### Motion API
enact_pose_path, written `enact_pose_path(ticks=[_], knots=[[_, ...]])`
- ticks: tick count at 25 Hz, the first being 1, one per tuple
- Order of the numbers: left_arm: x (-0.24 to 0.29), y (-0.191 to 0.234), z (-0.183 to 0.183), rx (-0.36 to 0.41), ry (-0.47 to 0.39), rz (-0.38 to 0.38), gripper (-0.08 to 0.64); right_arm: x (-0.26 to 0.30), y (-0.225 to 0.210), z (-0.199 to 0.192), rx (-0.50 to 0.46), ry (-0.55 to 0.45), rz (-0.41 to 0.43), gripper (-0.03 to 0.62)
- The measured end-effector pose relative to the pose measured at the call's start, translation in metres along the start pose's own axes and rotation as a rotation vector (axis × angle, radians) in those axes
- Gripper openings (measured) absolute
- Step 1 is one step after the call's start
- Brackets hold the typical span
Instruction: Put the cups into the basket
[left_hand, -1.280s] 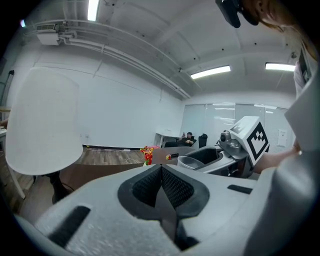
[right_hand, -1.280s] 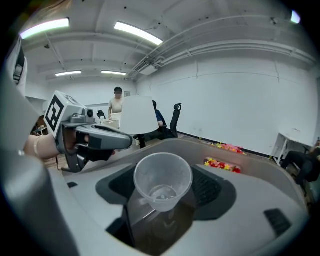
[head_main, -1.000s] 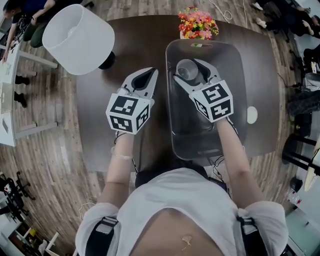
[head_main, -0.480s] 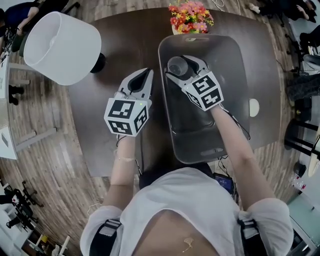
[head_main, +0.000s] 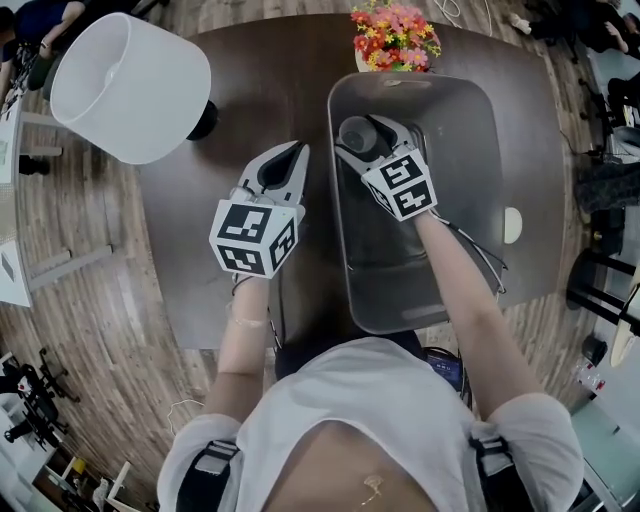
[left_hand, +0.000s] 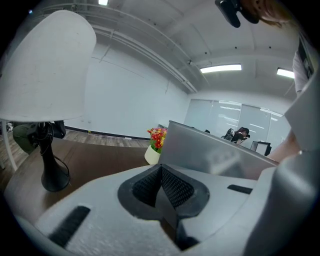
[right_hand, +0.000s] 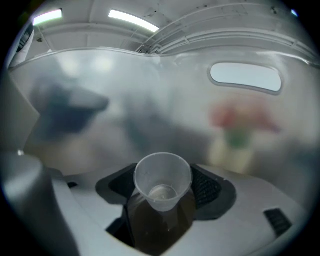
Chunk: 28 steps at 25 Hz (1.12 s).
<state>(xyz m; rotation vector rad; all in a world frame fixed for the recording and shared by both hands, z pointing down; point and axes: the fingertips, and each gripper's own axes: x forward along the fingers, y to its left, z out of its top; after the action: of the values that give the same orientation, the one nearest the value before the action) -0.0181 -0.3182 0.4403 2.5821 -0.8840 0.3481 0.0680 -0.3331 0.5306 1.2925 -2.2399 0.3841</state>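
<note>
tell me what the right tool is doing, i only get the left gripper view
Observer: The right tool is shut on a clear cup, mouth facing up.
Operator: is it over the basket
Observer: It is down inside the grey basket, at the far end near the flowers.
Operator: any cups lying in there already
Observer: None shows on the bare basket floor in the head view, though the person's right arm covers part of it.
</note>
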Motion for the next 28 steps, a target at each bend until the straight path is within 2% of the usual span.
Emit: enact_pose_path(ticks=[17,22,28], knots=[[-0.005,0.009,-0.001,0.019,0.015,0.032,0.009,0.005,-0.004,-0.003,0.023,-0.061,-0.009,0.341],[-0.008,0.011,-0.002,0.015,0.01,0.043,0.009,0.002,-0.003,0.008,0.035,-0.099,0.012,0.4],[-0.015,0.007,0.007,0.029,-0.006,0.046,0.009,-0.008,-0.002,0.021,0.009,-0.108,0.03,0.403]])
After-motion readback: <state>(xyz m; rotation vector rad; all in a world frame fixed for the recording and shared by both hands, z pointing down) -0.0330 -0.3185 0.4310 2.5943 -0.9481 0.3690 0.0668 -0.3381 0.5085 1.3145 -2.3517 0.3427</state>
